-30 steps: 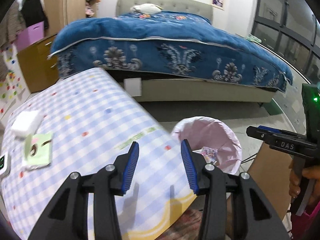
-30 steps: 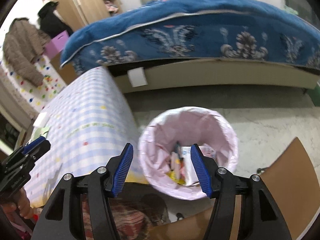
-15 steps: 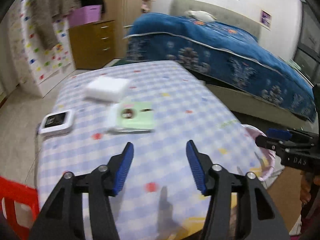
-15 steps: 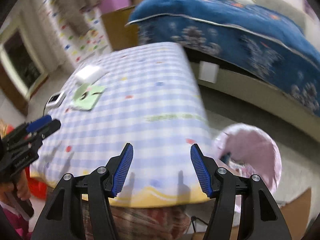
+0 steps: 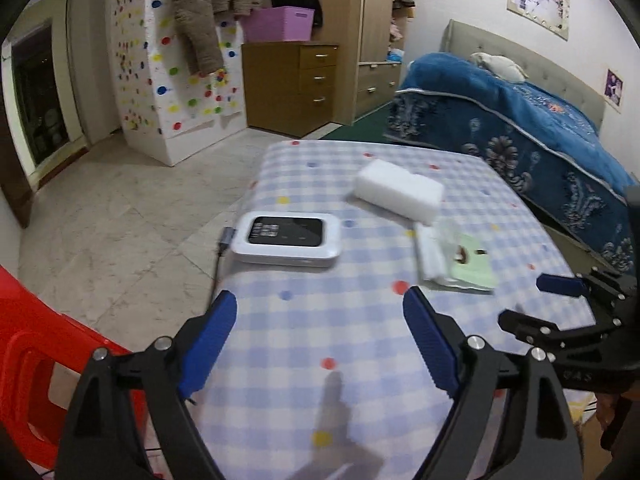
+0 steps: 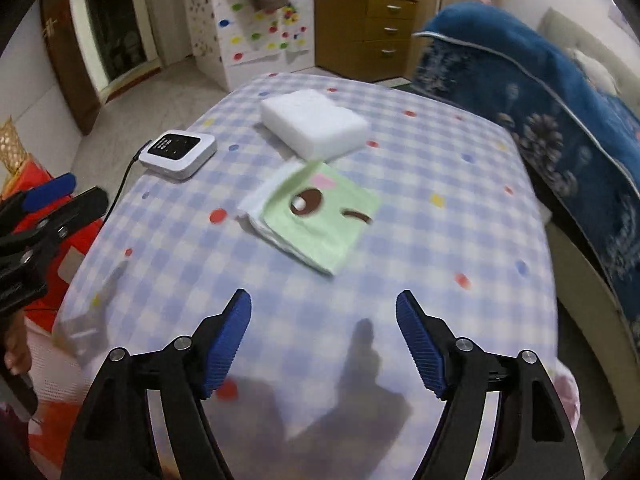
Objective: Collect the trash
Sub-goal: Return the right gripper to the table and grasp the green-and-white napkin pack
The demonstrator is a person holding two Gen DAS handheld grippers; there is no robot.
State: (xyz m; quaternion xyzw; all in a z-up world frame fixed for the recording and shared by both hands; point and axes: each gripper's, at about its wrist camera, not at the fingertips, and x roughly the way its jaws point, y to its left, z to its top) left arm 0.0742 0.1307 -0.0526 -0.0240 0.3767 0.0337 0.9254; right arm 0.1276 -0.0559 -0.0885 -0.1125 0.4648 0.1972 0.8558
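Note:
A green tissue pack with a cartoon face (image 6: 320, 220) lies on the checked tablecloth (image 6: 420, 184), also in the left wrist view (image 5: 456, 260). A white foam block (image 6: 314, 122) sits just behind it (image 5: 400, 192). My left gripper (image 5: 320, 334) is open and empty above the table's near left part. My right gripper (image 6: 324, 332) is open and empty above the near edge, short of the tissue pack. The pink-lined trash bin shows only as a pink sliver (image 6: 568, 400) at the table's right edge.
A white device with a dark screen and cable (image 5: 288, 240) lies on the table's left side. A red plastic stool (image 5: 36, 364) stands at the left. A bed with a blue blanket (image 5: 520, 128) is at the right; wooden drawers (image 5: 296, 84) stand behind.
Both grippers swung left from over the pink-lined bin to over the table. The bin has nearly left both views, and the tissue pack, foam block and device now lie ahead.

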